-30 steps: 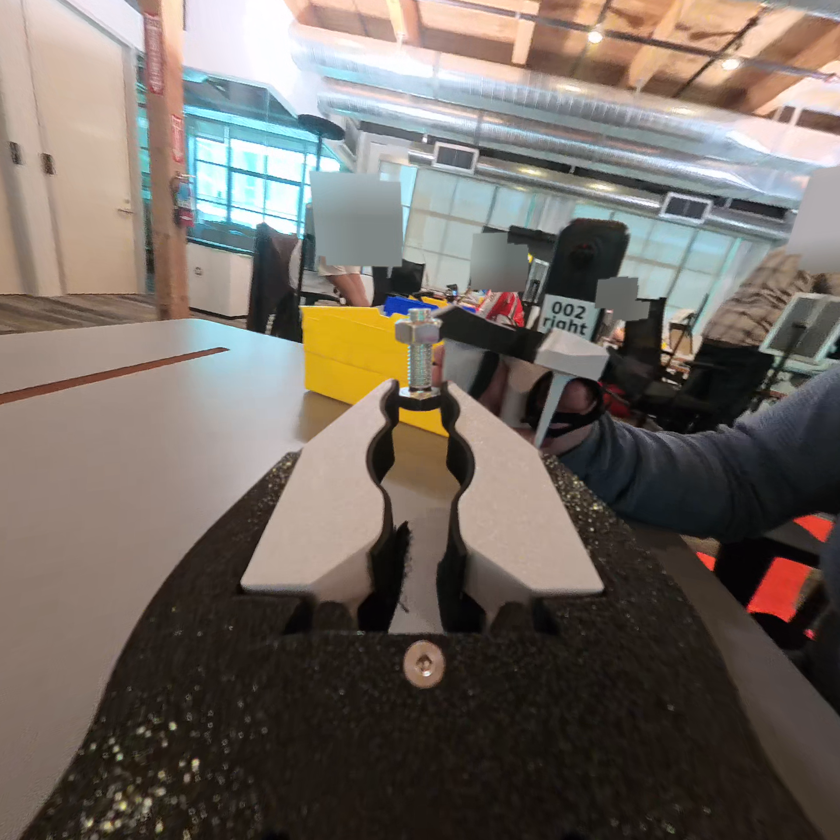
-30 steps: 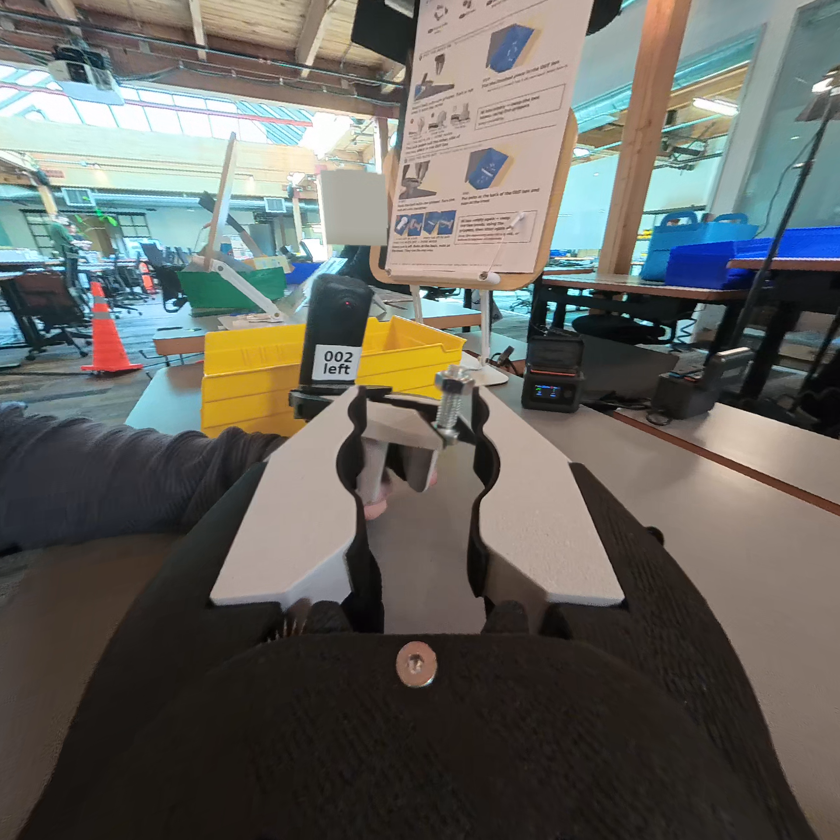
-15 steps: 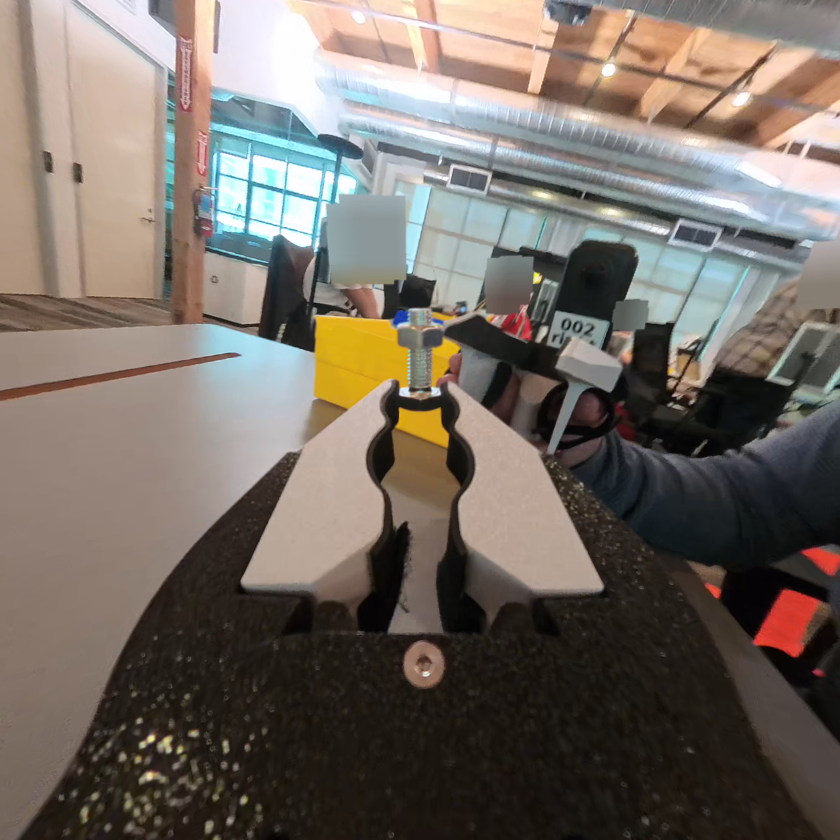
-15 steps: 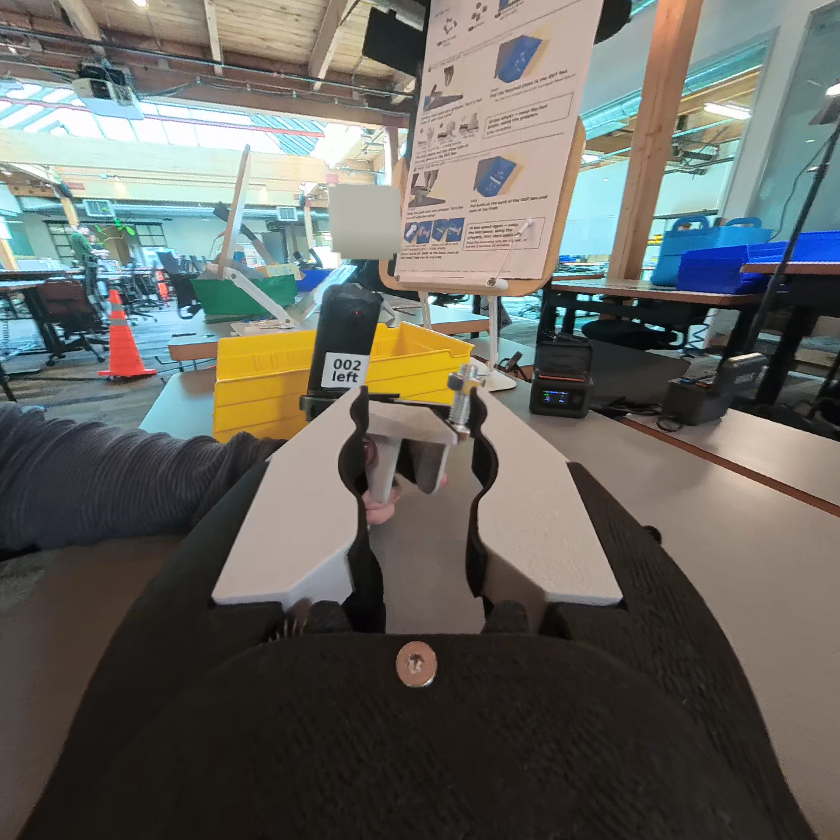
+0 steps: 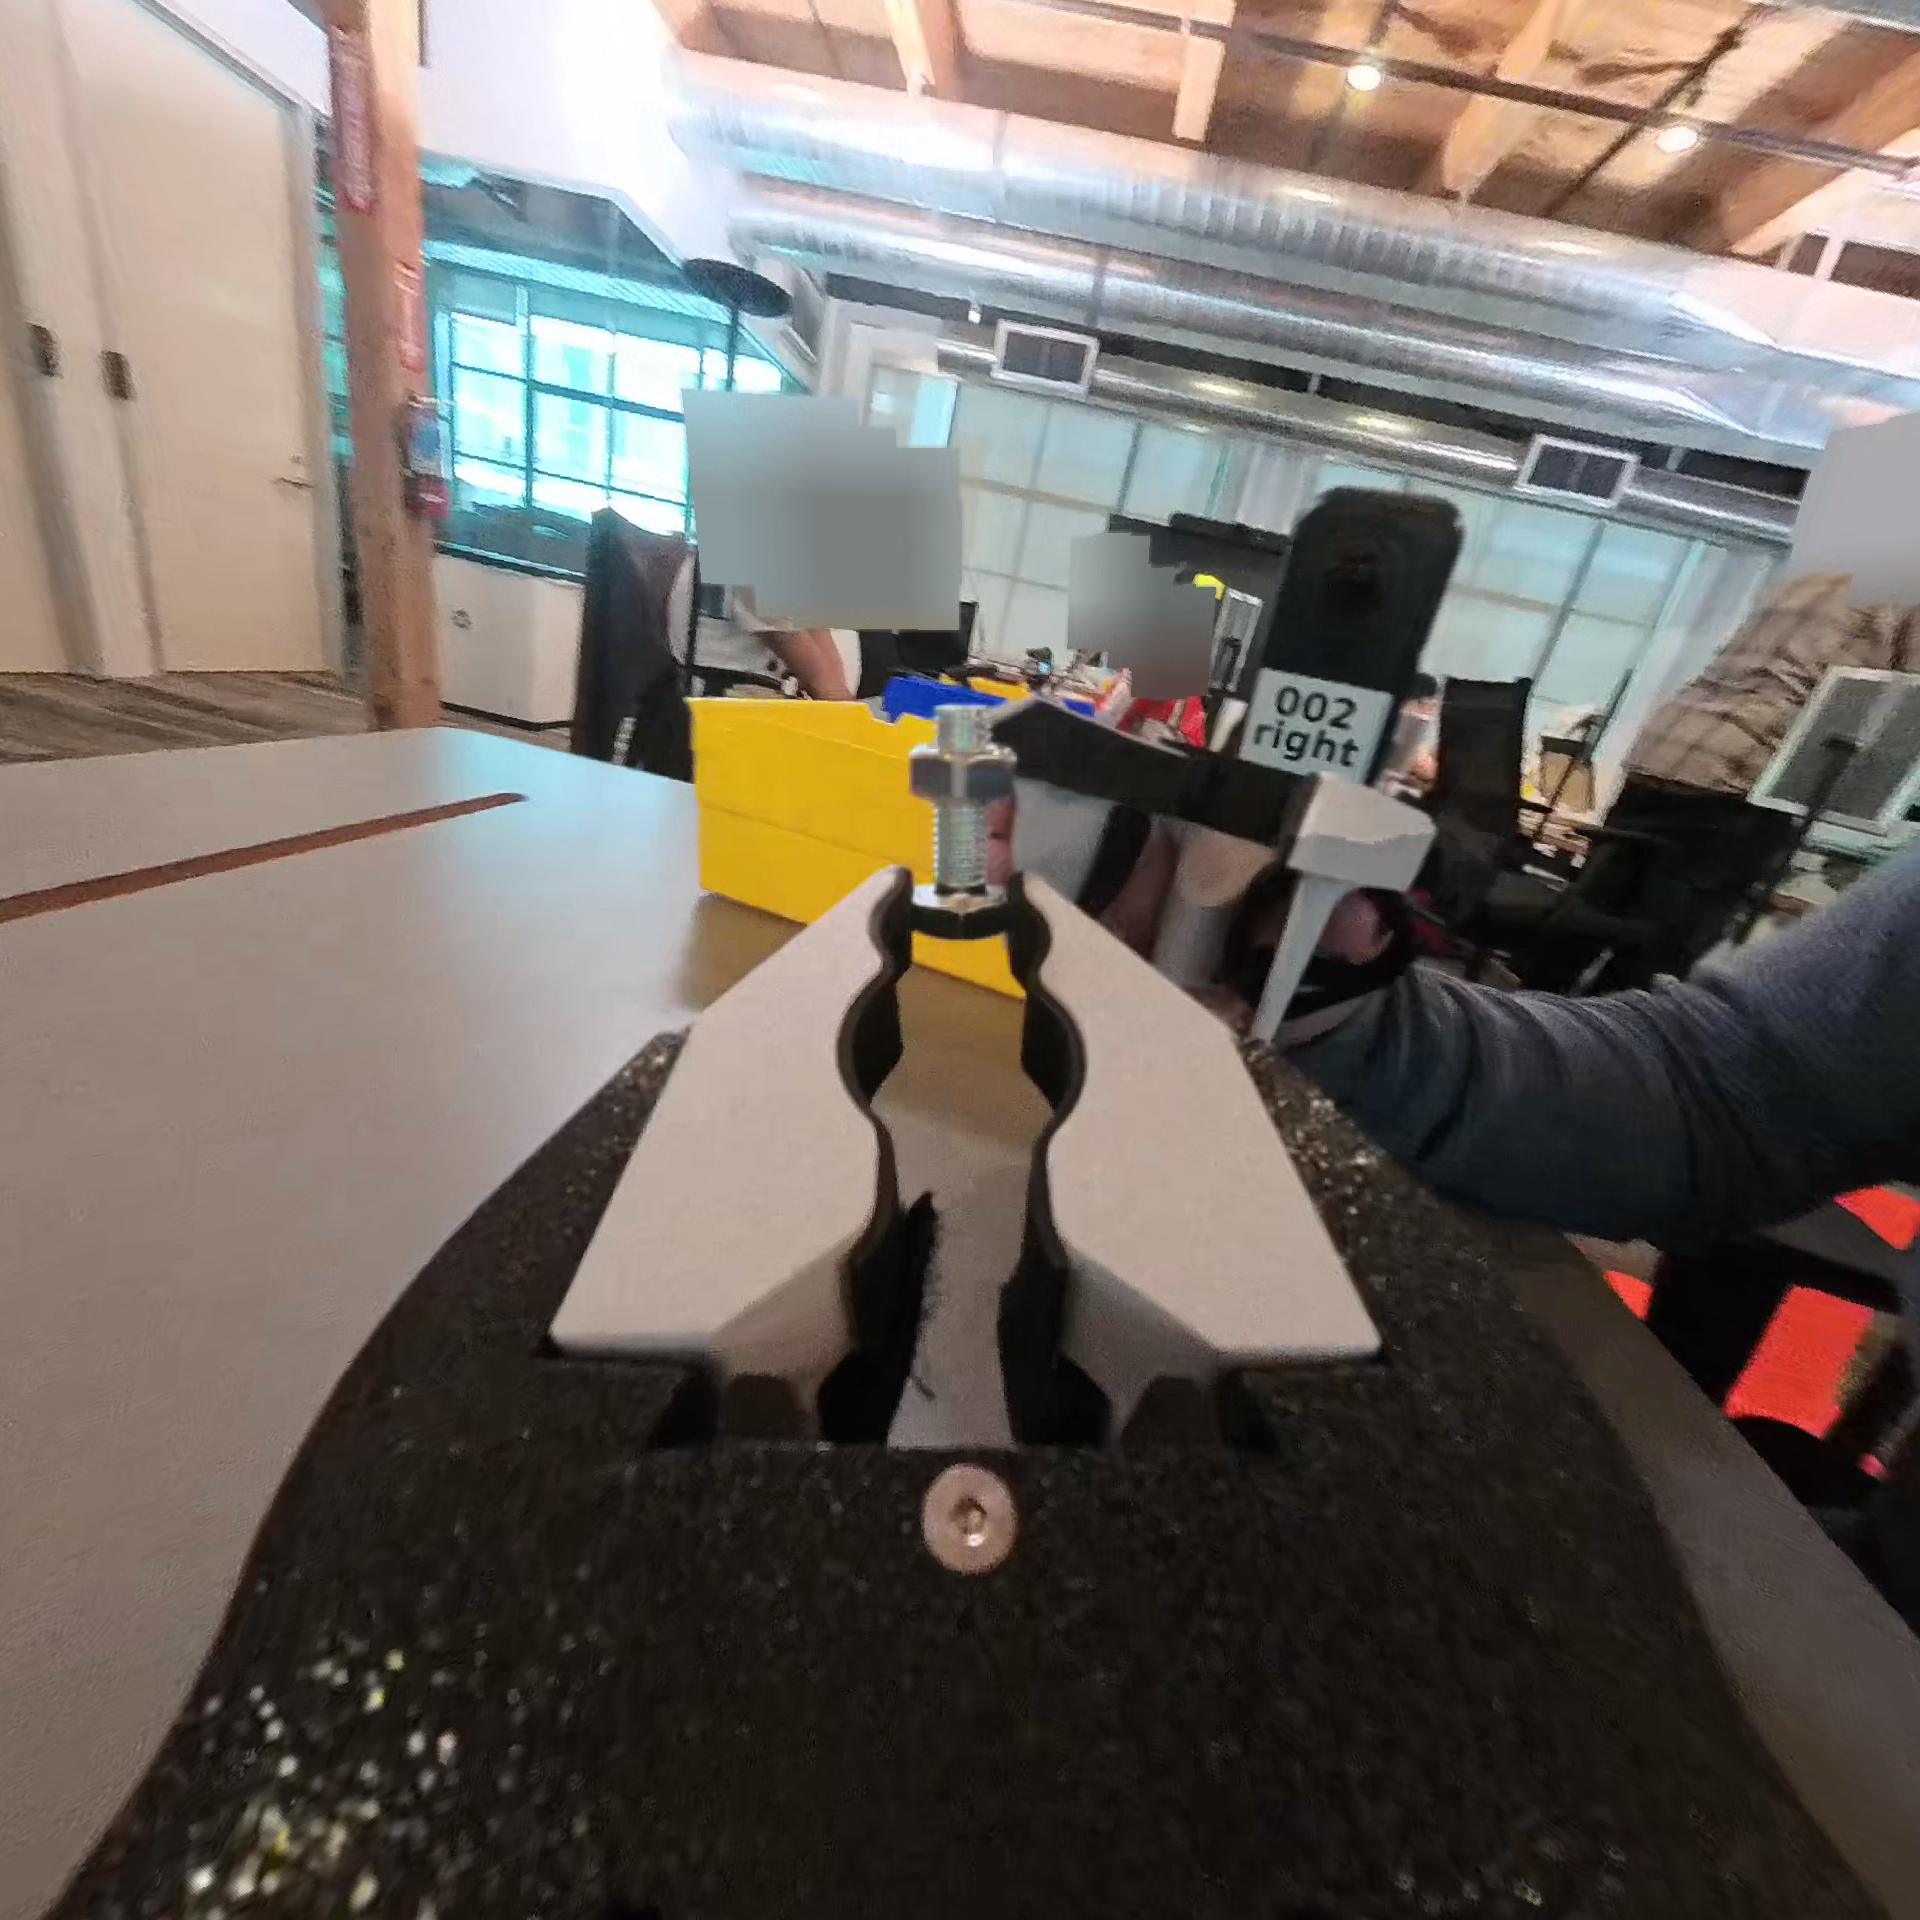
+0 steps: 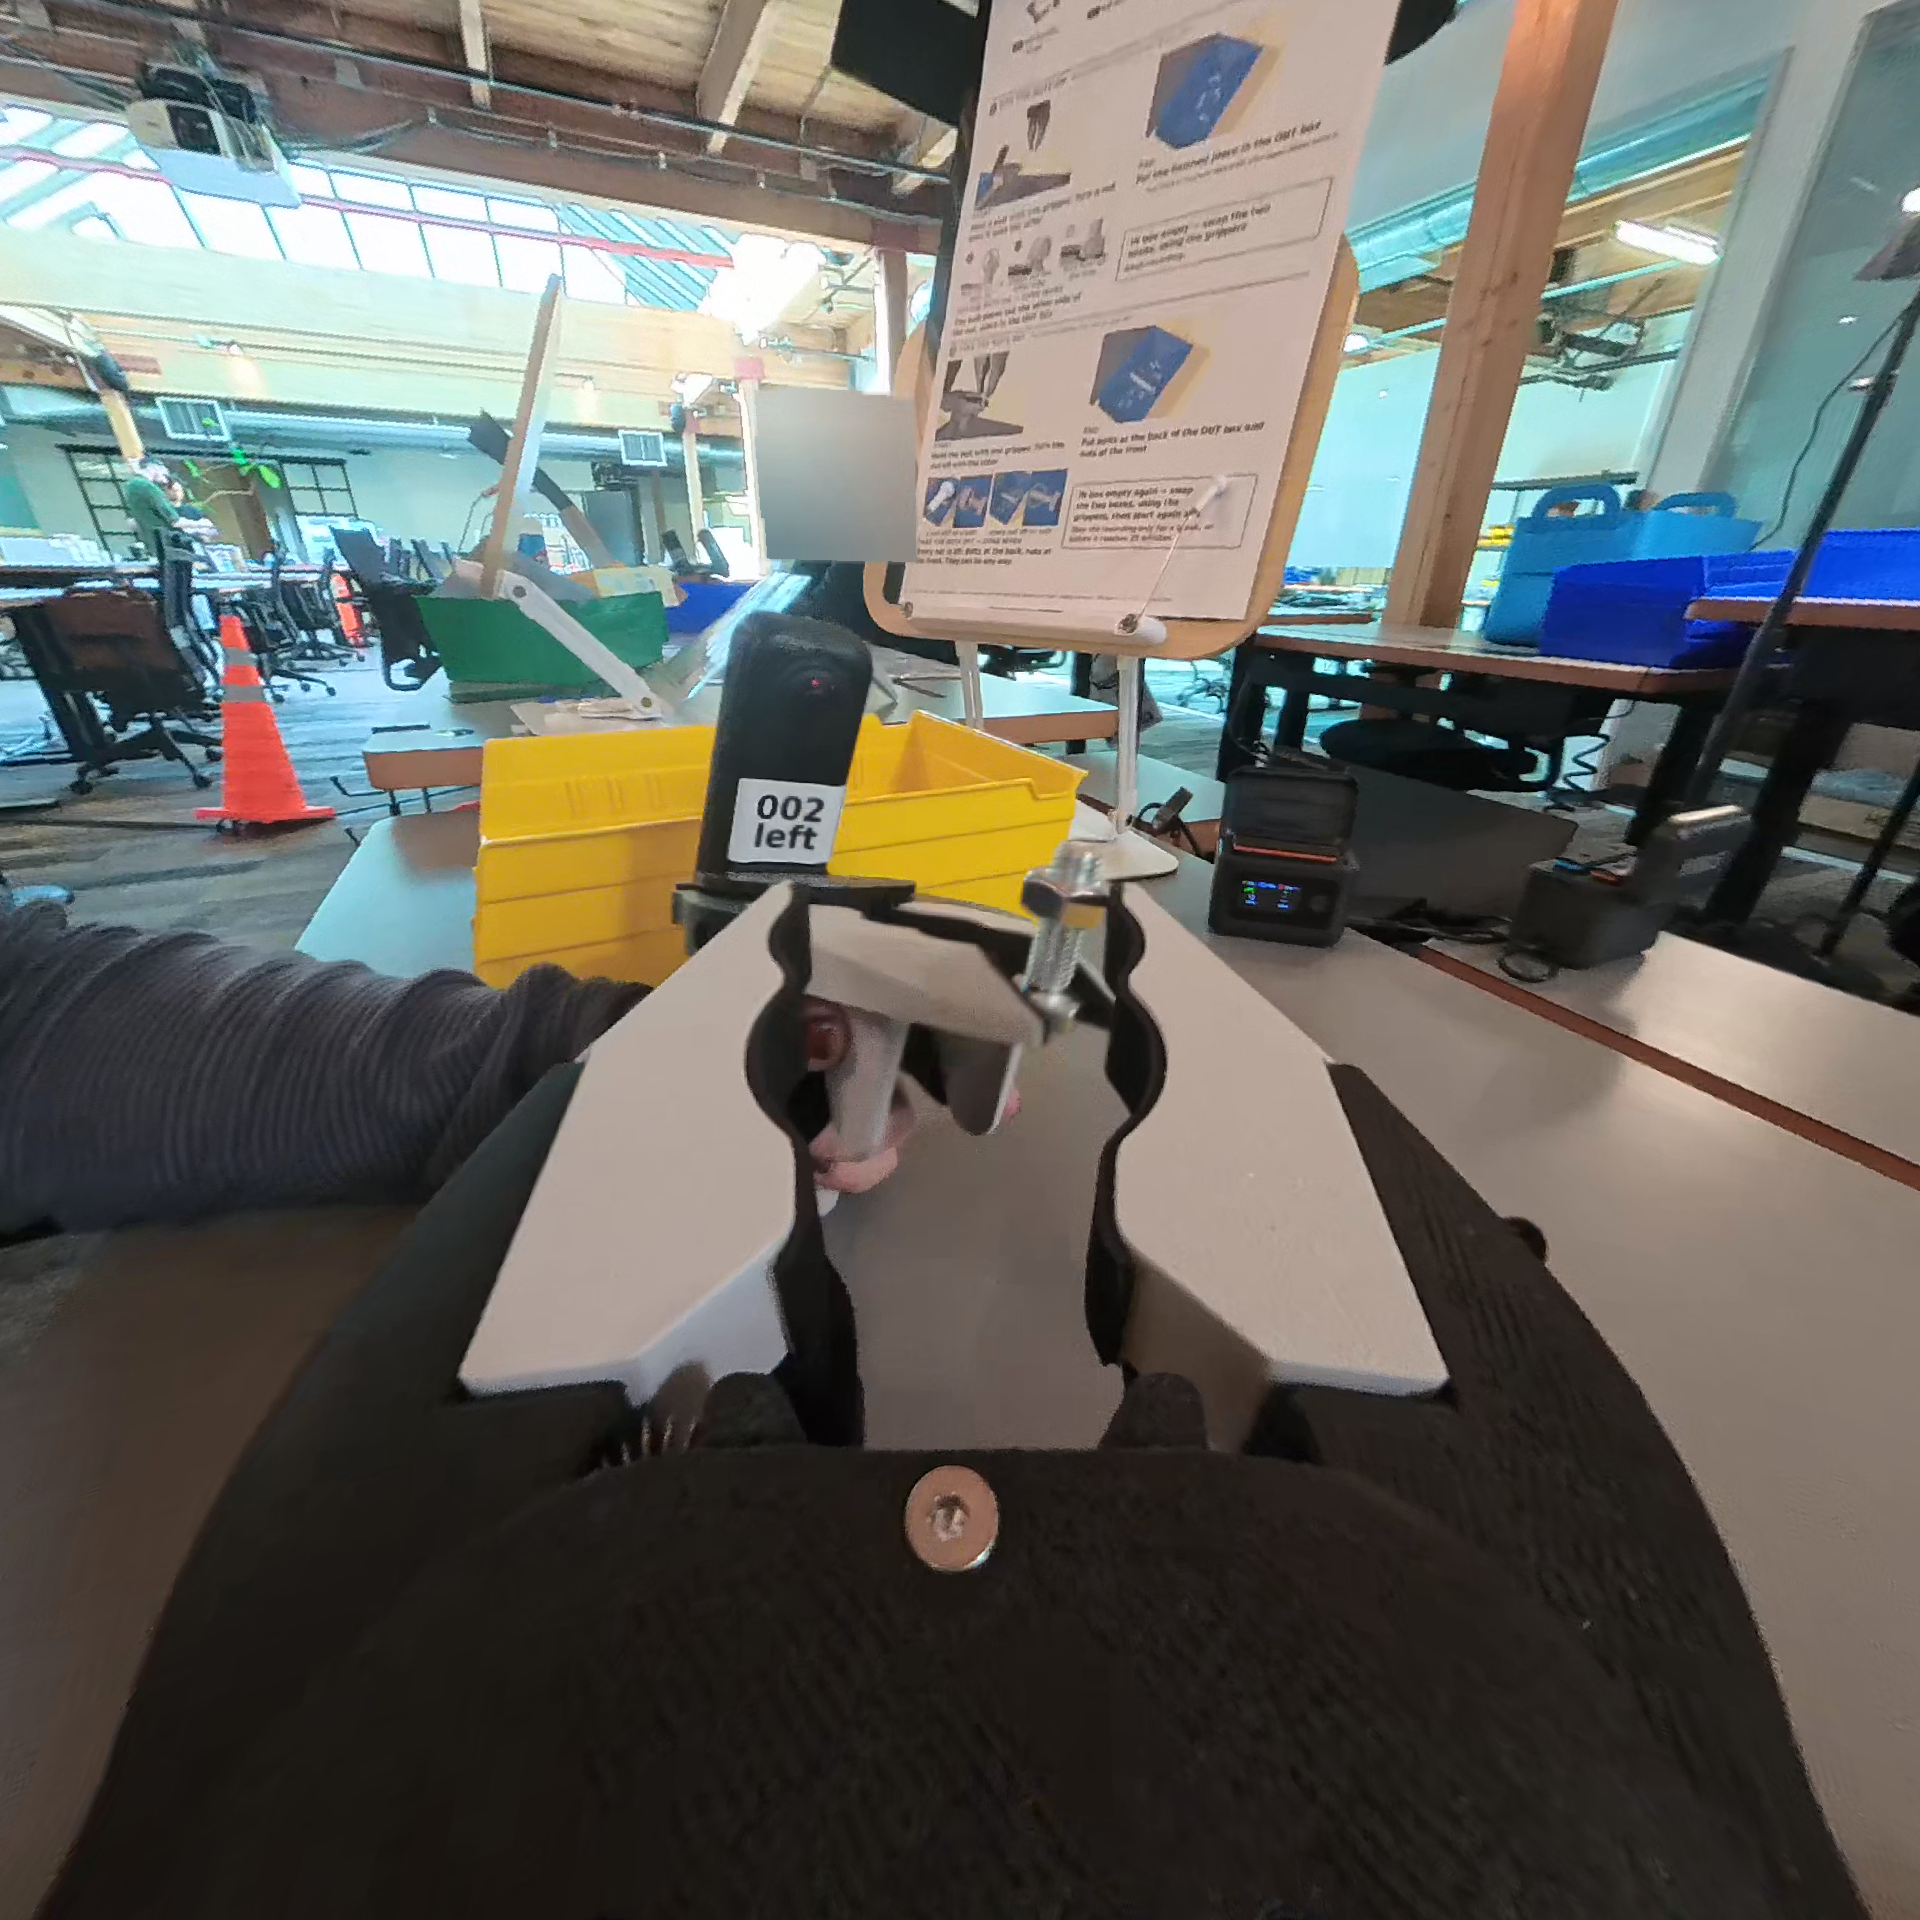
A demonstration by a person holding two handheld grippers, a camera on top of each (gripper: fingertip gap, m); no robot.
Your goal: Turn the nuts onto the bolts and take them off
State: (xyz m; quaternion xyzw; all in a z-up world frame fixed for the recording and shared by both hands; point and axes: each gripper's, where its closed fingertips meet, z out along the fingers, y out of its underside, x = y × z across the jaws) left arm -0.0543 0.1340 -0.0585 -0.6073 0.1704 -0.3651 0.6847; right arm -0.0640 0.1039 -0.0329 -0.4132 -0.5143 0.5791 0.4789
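A silver bolt (image 5: 961, 847) stands upright, its head clamped between the tips of my left gripper (image 5: 961, 914), which is shut on it. A hex nut (image 5: 961, 774) sits near the top of the thread. In the right wrist view the bolt (image 6: 1051, 951) leans slightly, with the nut (image 6: 1070, 888) just inside the tip of the right finger. My right gripper (image 6: 956, 914) is open, jaws wide apart, gripping nothing. It faces the left gripper (image 6: 1049, 1013) and shows in the left wrist view (image 5: 1195, 800) behind and to the right of the bolt.
A yellow bin (image 5: 800, 821) stands on the grey table (image 5: 312, 1039) behind the bolt; it also shows in the right wrist view (image 6: 603, 831). An instruction board on a stand (image 6: 1122, 312) and a small black device (image 6: 1283, 873) stand behind and to the right. A sleeved arm (image 6: 208, 1060) crosses the left. Less than 4 cm separates the two grippers' tips.
The right gripper drew back a little, then came close again, and stays open by the nut. The left gripper keeps hold of the bolt, which now leans slightly.
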